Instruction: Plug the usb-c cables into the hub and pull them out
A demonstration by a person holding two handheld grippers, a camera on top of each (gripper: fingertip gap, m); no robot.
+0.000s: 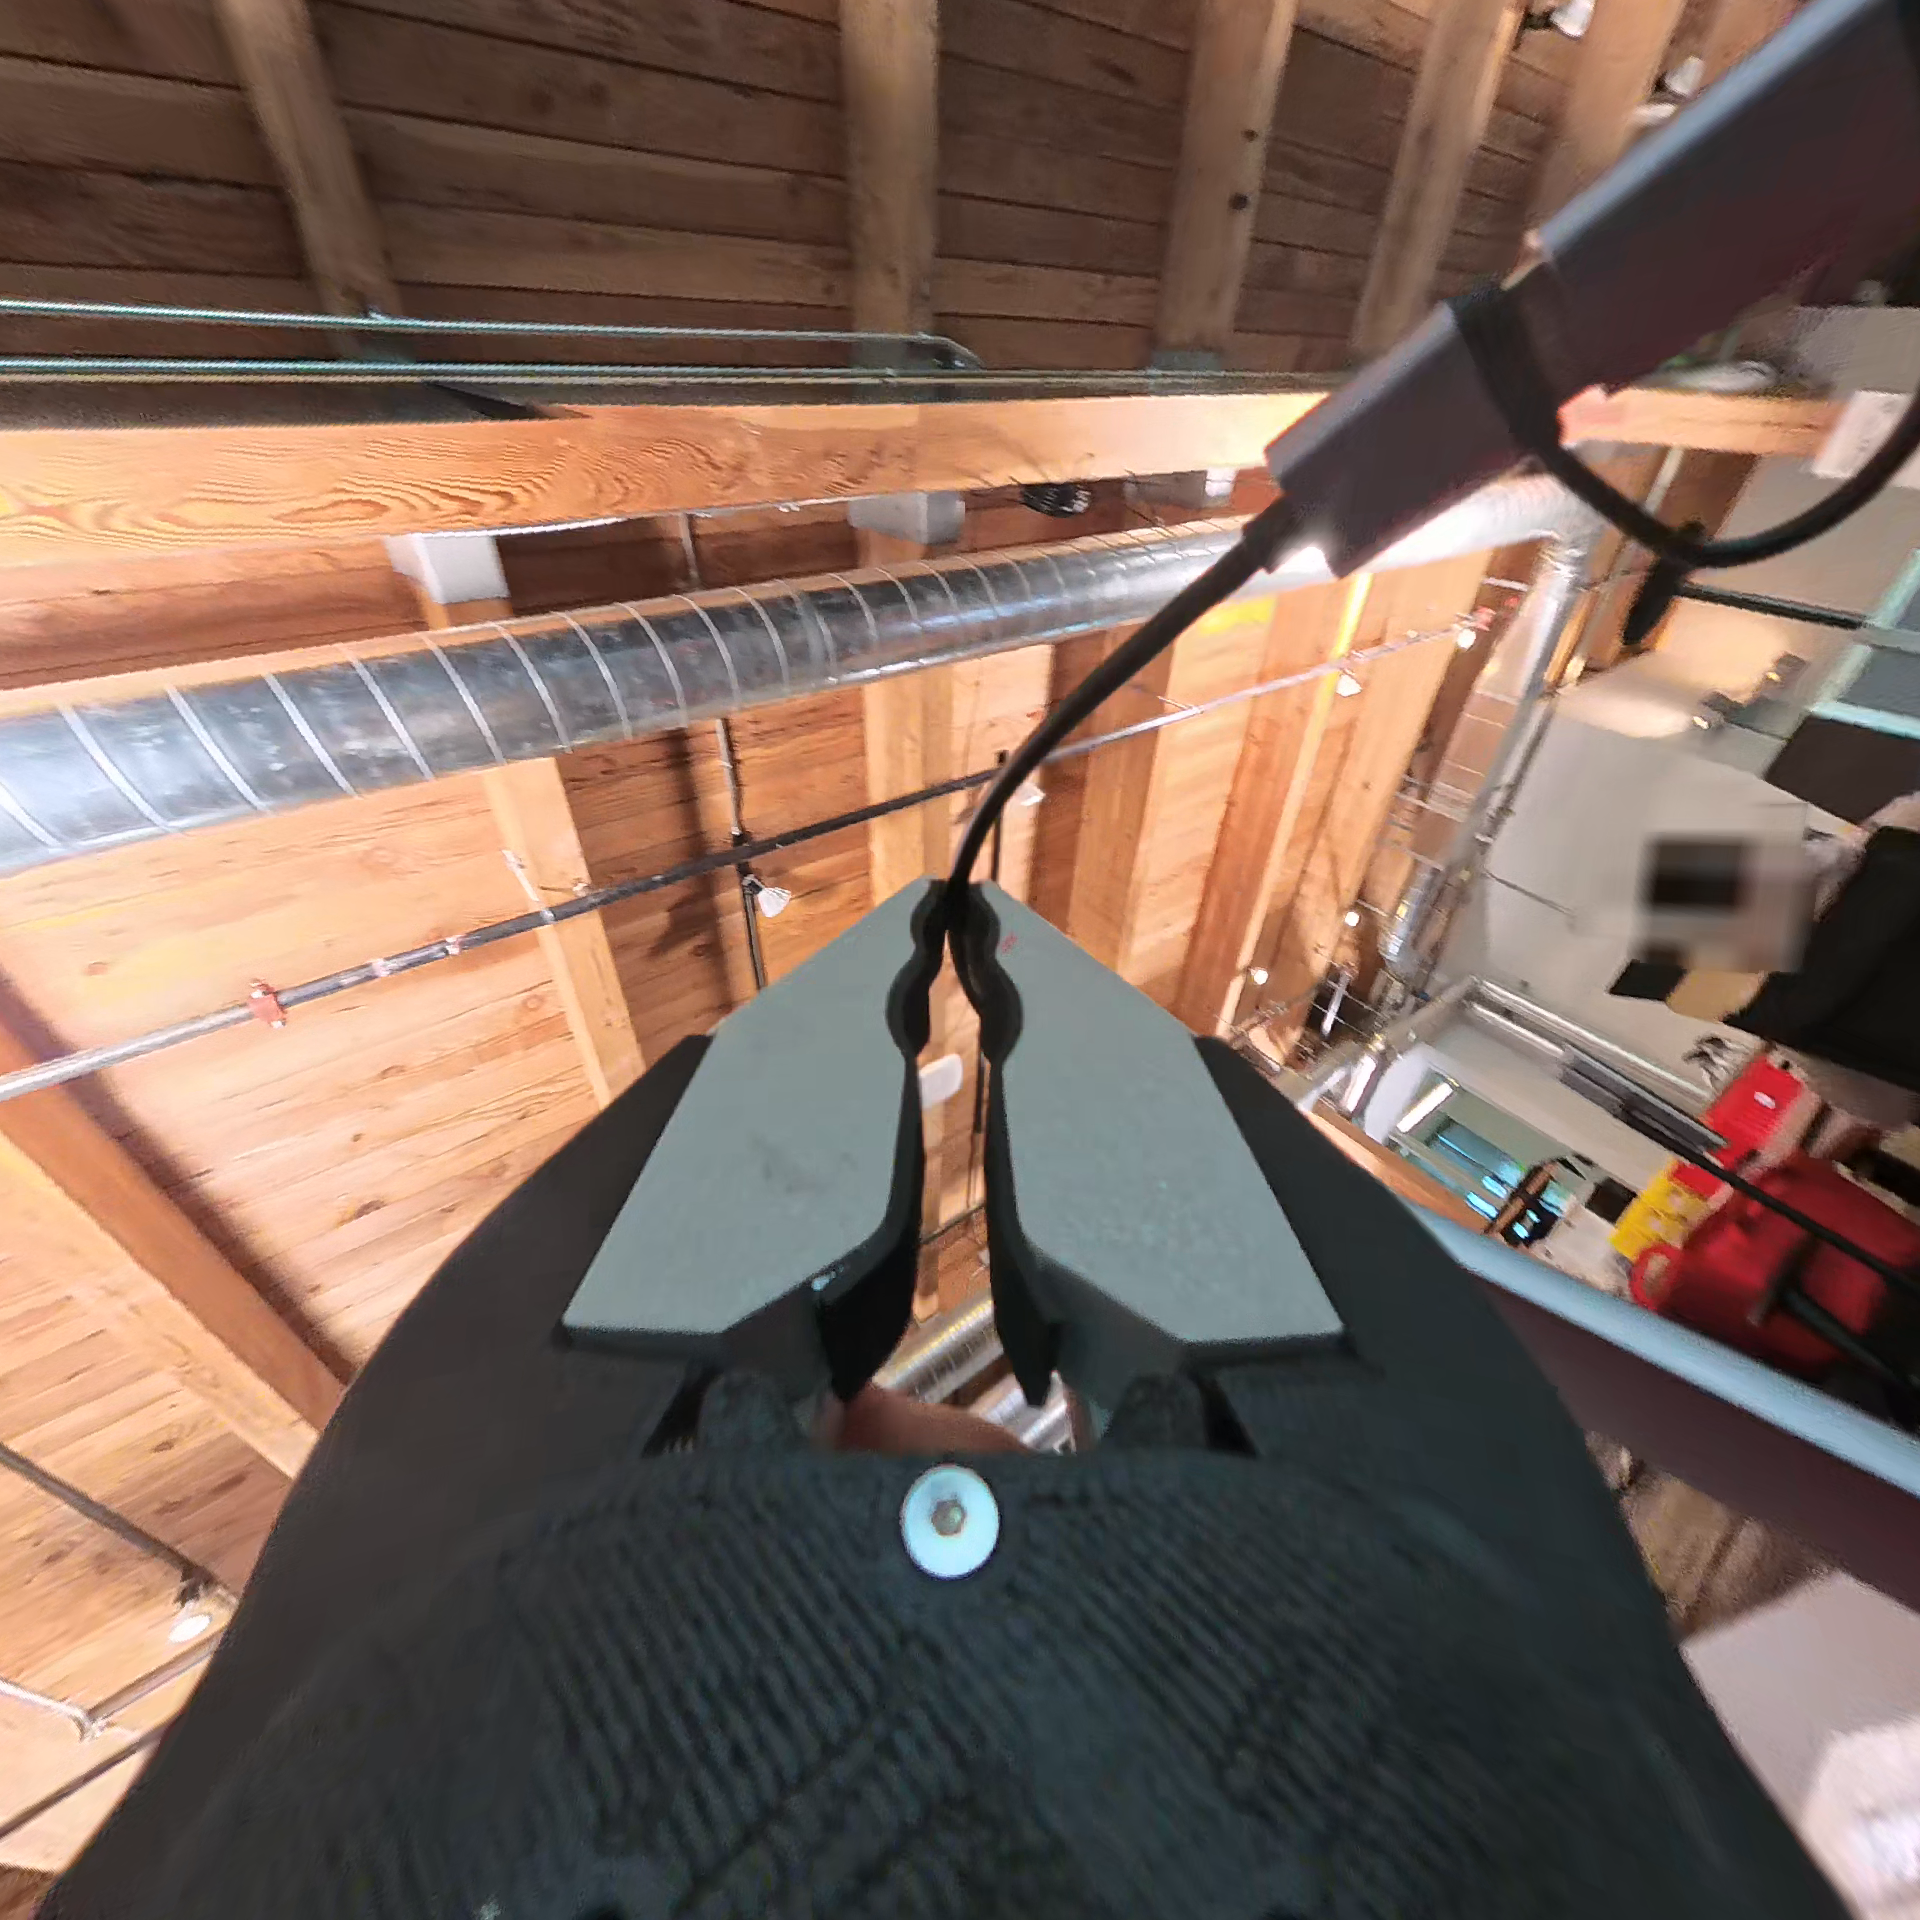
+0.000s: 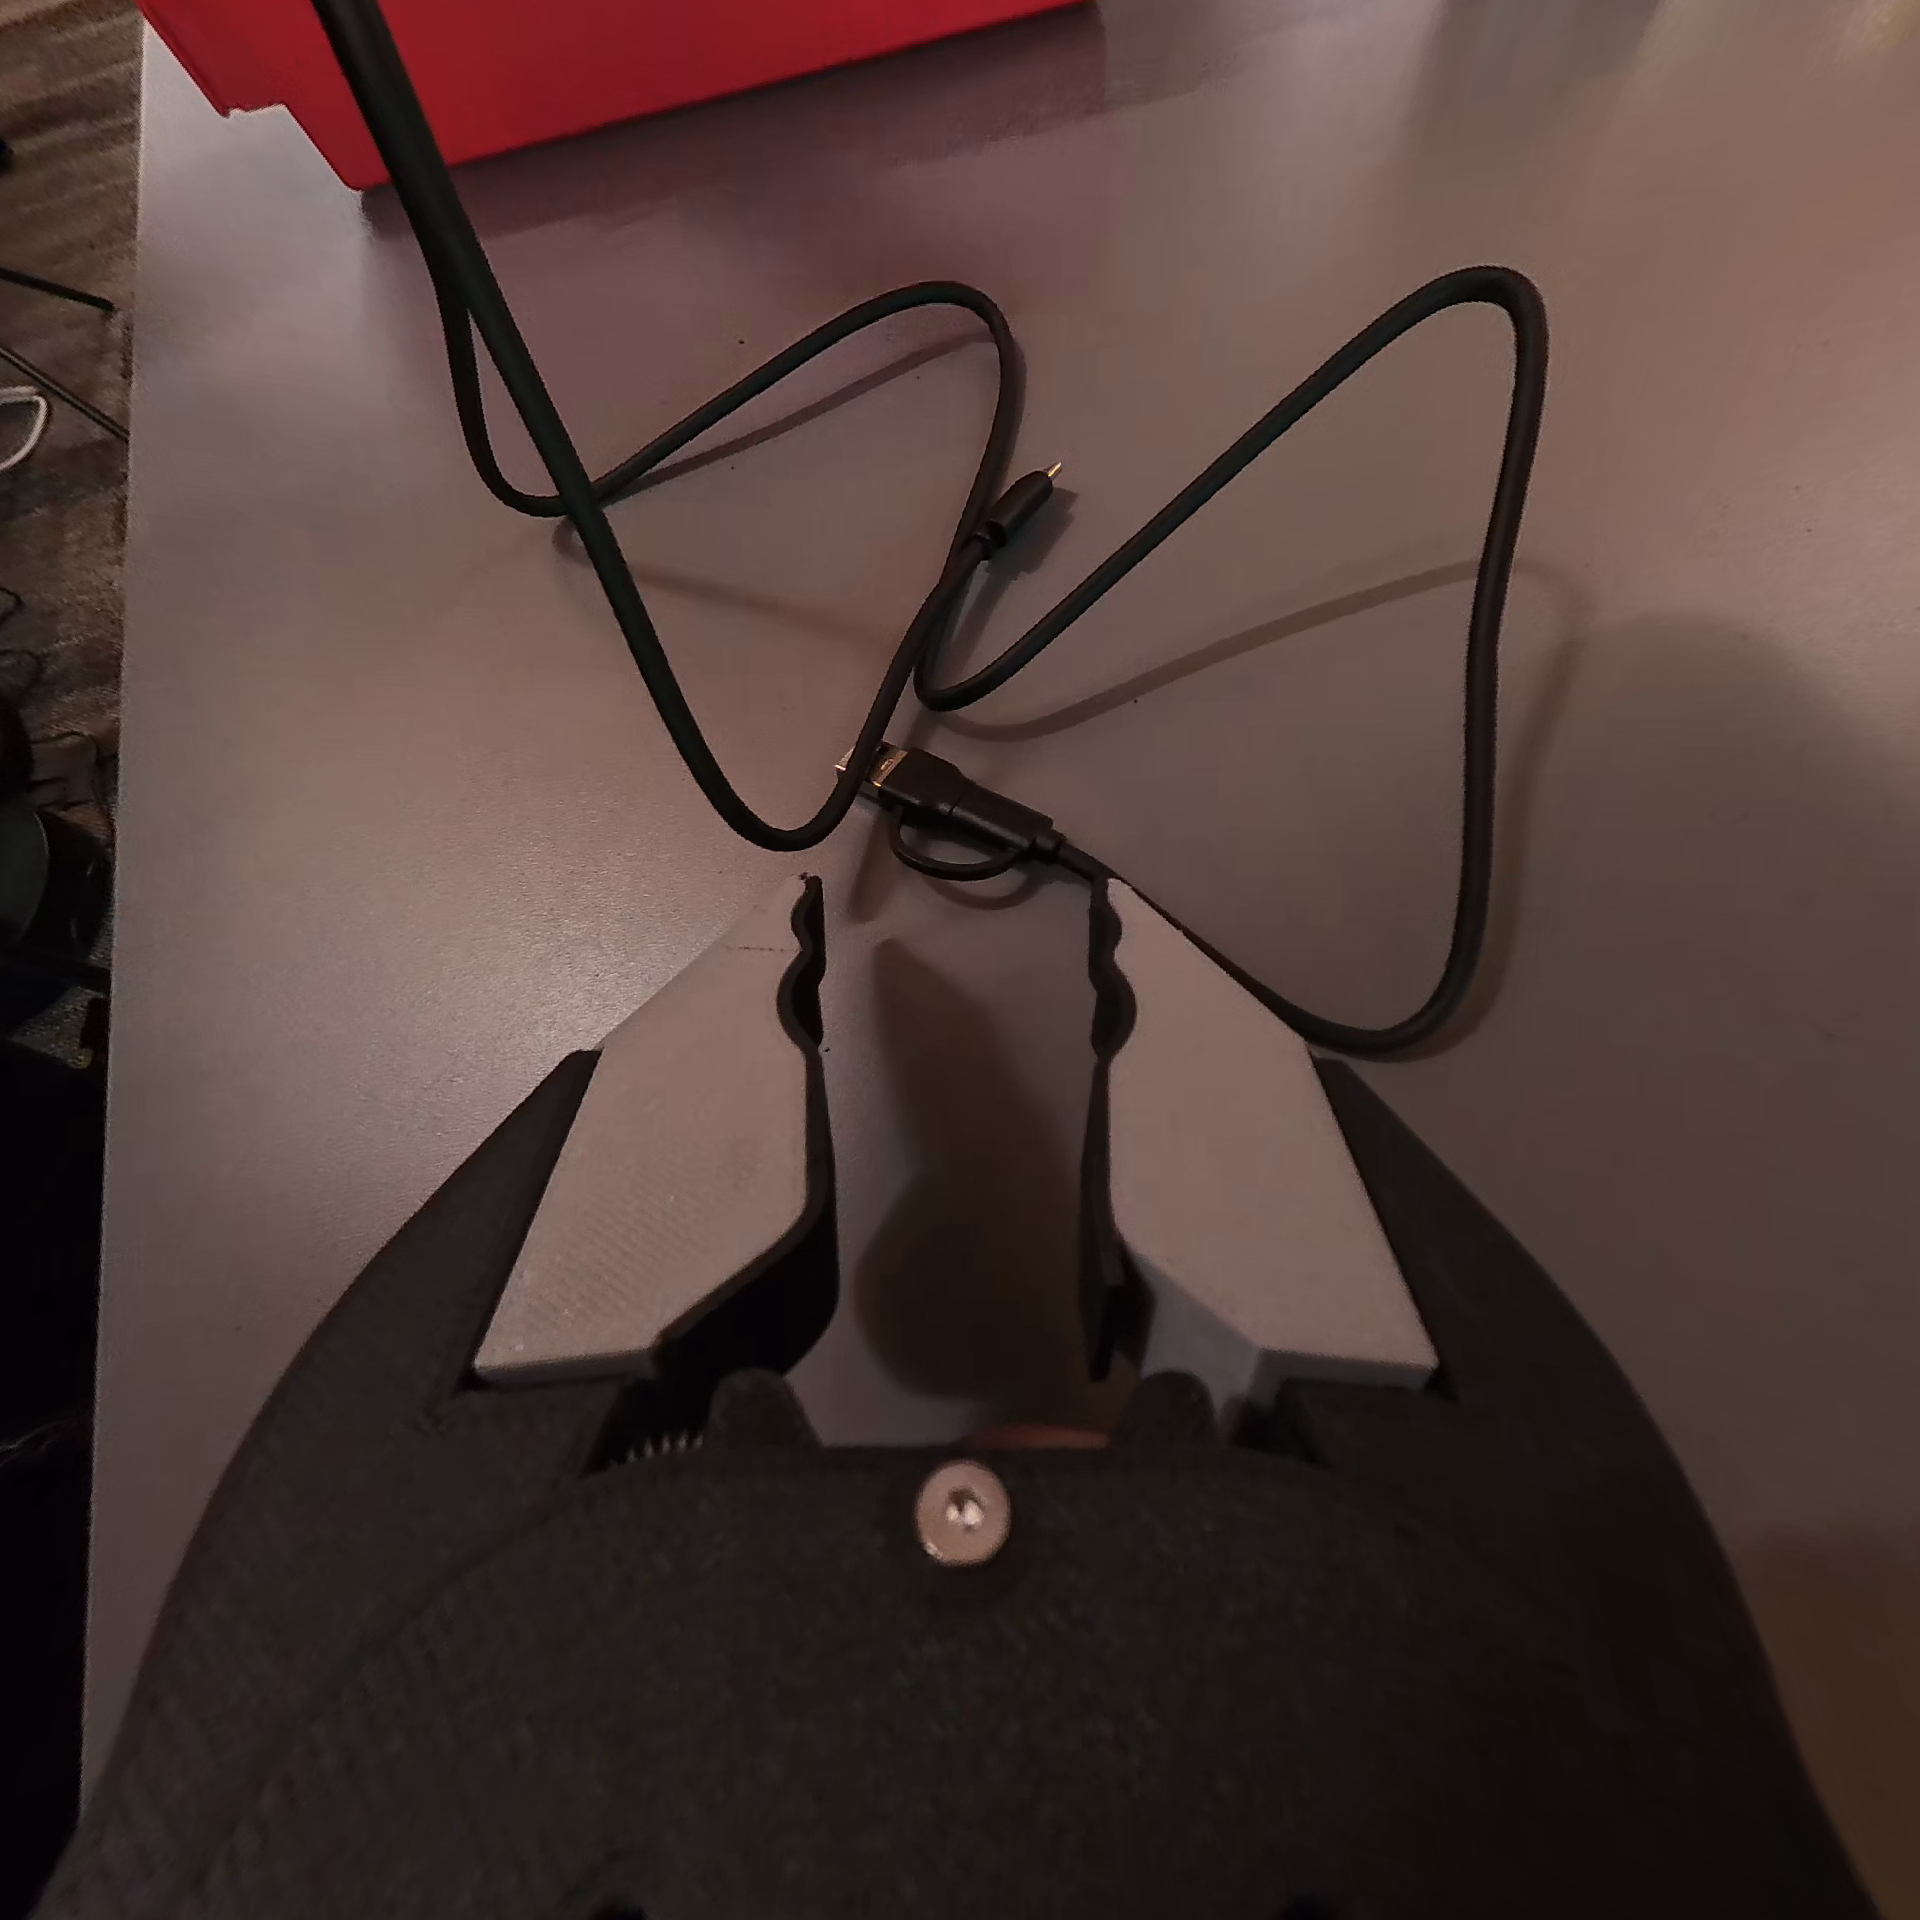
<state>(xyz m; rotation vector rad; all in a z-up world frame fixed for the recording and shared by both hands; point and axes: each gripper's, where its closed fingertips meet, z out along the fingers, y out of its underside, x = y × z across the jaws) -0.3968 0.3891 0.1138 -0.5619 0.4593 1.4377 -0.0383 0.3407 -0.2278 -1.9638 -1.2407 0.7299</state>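
Observation:
The left wrist view points up at the ceiling. My left gripper [image 1: 961, 896] is shut on a thin black cable [image 1: 1039, 748] that curves up to a grey hub [image 1: 1392, 447] at the upper right. In the right wrist view my right gripper [image 2: 958, 891] is open and empty, low over a grey table [image 2: 416, 935]. Just ahead of its fingertips lies a black cable end with a plug and a tethered adapter [image 2: 935, 798]. A second USB-C plug [image 2: 1034, 501] lies farther off. Black cable loops [image 2: 1496, 623] spread over the table, and one thick strand [image 2: 499, 343] rises out of the top of the view.
A red box [image 2: 675, 62] stands at the far edge of the table. The table's left edge [image 2: 120, 727] drops to a dark floor. Overhead are wooden beams and a metal duct [image 1: 623, 665]. A person and red containers [image 1: 1766, 1278] are at the right. Left tips to right tips: about 50 cm.

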